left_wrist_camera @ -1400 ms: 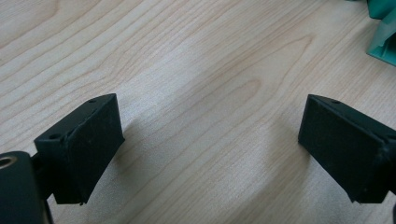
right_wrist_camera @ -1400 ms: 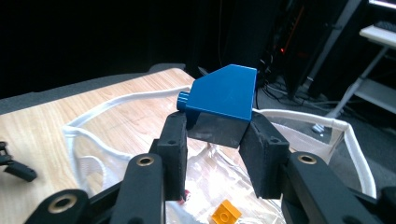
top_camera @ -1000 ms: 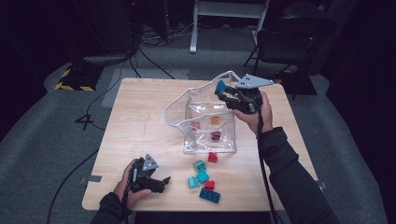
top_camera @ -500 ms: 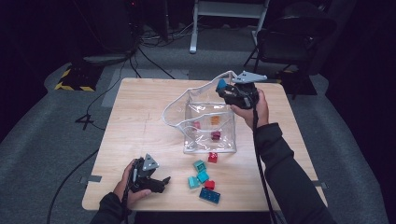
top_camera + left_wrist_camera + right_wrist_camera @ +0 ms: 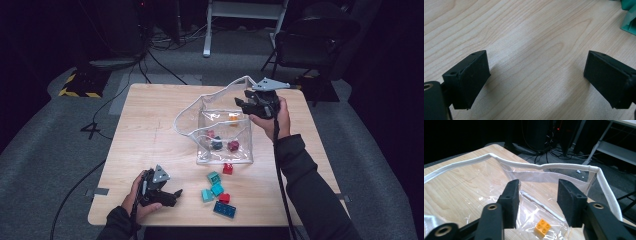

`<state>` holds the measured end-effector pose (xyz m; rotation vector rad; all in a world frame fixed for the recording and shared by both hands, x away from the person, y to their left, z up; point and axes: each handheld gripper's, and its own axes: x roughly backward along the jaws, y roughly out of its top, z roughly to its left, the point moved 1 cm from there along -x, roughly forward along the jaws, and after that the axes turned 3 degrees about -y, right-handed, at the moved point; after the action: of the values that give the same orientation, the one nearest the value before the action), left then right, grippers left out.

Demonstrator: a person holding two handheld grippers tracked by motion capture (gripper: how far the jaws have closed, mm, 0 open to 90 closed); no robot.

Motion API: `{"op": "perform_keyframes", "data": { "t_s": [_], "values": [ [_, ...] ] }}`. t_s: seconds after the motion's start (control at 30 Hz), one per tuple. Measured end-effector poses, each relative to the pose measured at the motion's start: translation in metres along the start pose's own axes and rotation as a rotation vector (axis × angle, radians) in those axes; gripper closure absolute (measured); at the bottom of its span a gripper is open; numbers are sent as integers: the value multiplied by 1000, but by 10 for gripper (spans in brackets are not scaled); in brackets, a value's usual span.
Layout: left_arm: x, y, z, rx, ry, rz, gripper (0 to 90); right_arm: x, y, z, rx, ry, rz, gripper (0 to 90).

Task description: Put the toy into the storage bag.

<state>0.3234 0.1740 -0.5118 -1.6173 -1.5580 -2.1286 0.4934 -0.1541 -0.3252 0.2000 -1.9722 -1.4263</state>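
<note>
We hold the right tongs (image 5: 246, 104) above the clear bag (image 5: 222, 152) near the surface's (image 5: 150, 130) far right corner, jaws just opened, spread with nothing between; an orange brick (image 5: 542, 226) lies in the bag below. The left tongs (image 5: 167, 195) rest spread and empty at the near left edge, bare wood around, loose bricks (image 5: 216, 190) well to their right
</note>
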Motion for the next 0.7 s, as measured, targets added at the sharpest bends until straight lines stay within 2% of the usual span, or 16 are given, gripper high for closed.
{"op": "perform_keyframes", "data": {
  "t_s": [0.47, 0.7],
  "values": [
    [0, 0, 0, 0, 0, 0, 67, 48, -9, 6, 36, 63, -68, 464],
    [0, 0, 0, 0, 0, 0, 67, 71, -22, 18, 91, 117, -84, 444]
  ]
}}
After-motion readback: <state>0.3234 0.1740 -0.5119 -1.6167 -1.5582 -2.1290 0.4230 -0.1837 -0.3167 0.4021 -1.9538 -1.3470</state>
